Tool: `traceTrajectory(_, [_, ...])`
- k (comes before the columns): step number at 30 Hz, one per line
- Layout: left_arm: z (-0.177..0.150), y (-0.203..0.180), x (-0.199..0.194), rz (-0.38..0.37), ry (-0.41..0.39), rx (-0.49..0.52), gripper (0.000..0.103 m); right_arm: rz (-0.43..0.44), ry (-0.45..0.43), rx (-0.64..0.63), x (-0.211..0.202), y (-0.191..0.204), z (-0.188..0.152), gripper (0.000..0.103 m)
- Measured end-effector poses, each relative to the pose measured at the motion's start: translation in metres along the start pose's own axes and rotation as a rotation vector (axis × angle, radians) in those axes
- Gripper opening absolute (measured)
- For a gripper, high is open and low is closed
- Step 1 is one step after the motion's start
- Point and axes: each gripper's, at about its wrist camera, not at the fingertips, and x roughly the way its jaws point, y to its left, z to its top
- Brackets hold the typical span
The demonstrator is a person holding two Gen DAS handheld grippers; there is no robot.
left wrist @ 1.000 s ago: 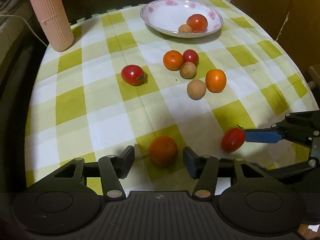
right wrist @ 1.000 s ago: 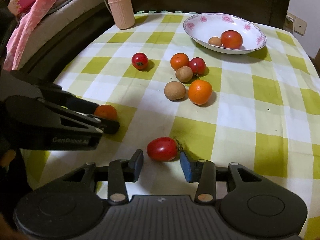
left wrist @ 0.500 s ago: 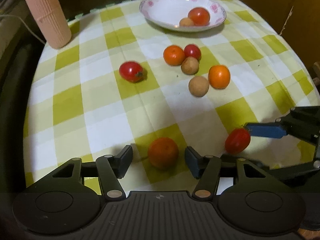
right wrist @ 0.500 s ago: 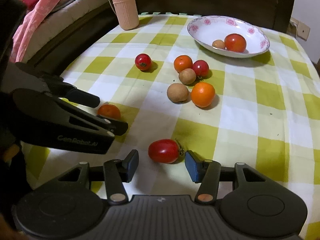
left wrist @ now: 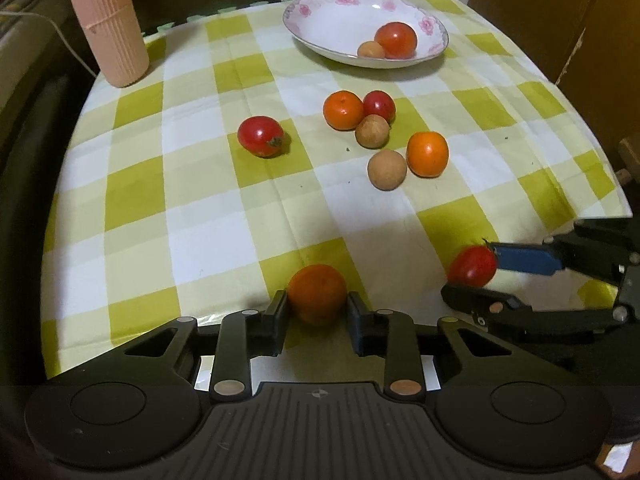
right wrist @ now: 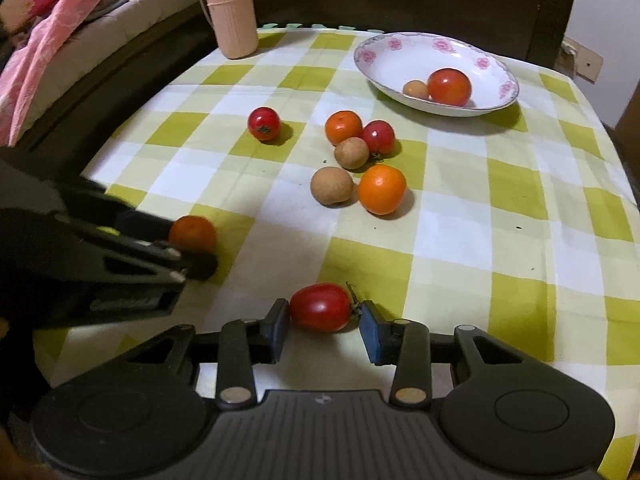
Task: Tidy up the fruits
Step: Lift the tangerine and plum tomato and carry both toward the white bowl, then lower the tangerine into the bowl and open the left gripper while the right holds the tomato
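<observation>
At the near edge of the bench, both your grippers have just been closing.
Your left gripper (left wrist: 318,314) now pinches the round, matte tangerine (left wrist: 317,294); your right gripper's (right wrist: 323,327) fingers are narrowed round the glossy oblong tomato (right wrist: 321,307), a sliver of gap at one pad. Lifting toward the bowl (left wrist: 320,32) seems next.
</observation>
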Motion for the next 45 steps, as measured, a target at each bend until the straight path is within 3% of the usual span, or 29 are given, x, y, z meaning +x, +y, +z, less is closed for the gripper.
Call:
traceTrajectory(11, [0.002,-0.011,-0.017,-0.050,-0.054,0.039,0.037,-0.107,-0.003,0.064,-0.024,0.001,-0.009,0.037])
traceTrajectory(18, [0.010,-0.014,-0.022,-0.056,-0.079,0.033,0.037,-0.182,-0.025,0.070,-0.041,-0.005,0.003,0.037])
traceTrajectory(26, [0.040,-0.011,-0.019,-0.058,-0.096,-0.023,0.037,-0.141,-0.079,0.070,-0.042,-0.012,0.032,0.037])
traceTrajectory(45, [0.133,-0.013,0.005,-0.056,-0.137,-0.042,0.037,-0.114,-0.151,0.154,-0.018,-0.071,0.109,0.037])
